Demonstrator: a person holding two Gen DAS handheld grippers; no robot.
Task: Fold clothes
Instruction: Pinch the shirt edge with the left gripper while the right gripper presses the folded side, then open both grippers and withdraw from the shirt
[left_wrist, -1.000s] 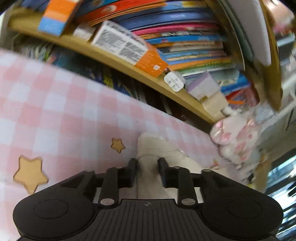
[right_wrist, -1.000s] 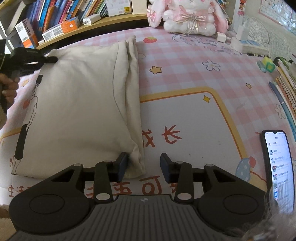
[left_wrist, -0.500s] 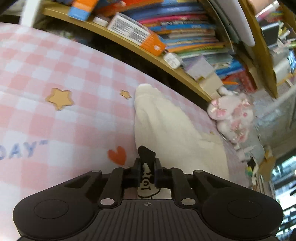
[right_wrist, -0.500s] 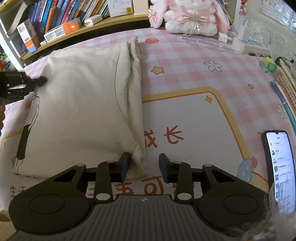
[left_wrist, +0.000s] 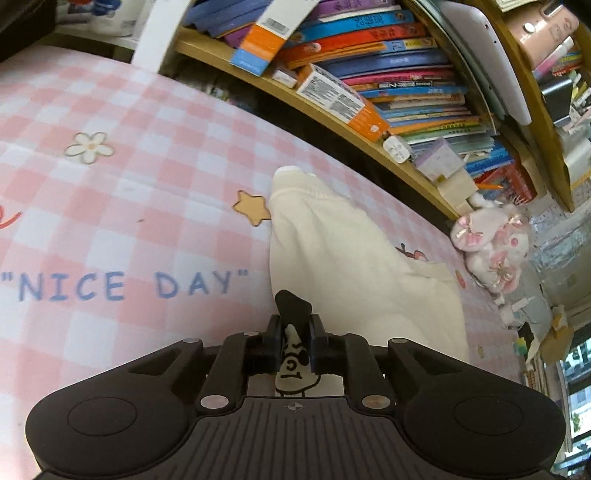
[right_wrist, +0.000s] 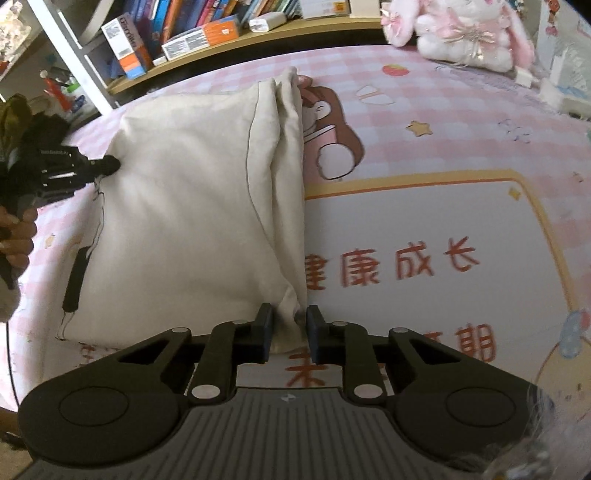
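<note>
Across the pink checked table mat (right_wrist: 443, 122), with its cartoon bear, stars and printed lettering, a cream garment (right_wrist: 192, 206) lies already folded into a long panel, its doubled edge bunched along the right side and a black cartoon print running down its left edge. Behind the mat a wooden bookshelf (left_wrist: 369, 147) is crammed with books and boxes, and a pink-and-white plush rabbit (right_wrist: 465, 33) sits at the far right corner.

Both tongs are at the cloth. At the left edge, the left gripper (left_wrist: 294, 332) has its jaws drawn narrow and pinched on the printed part of the fabric, a tongue of cream cloth with black marks showing between the pads; the right wrist view shows it (right_wrist: 107, 164) from the side, nipping that edge, with the person's hand (right_wrist: 14, 236) behind it. At the near right corner, the right gripper (right_wrist: 290, 328) has just been closing its jaws, and the bunched fold sits between them, the pads seemingly just meeting the cloth.

By the look of it, this is the grasping step ahead of another fold. Next, the right tongs need a firm bite through all the layers; then both corners should rise together and travel evenly, so the panel doubles over without the loose right-hand fold spilling out.
</note>
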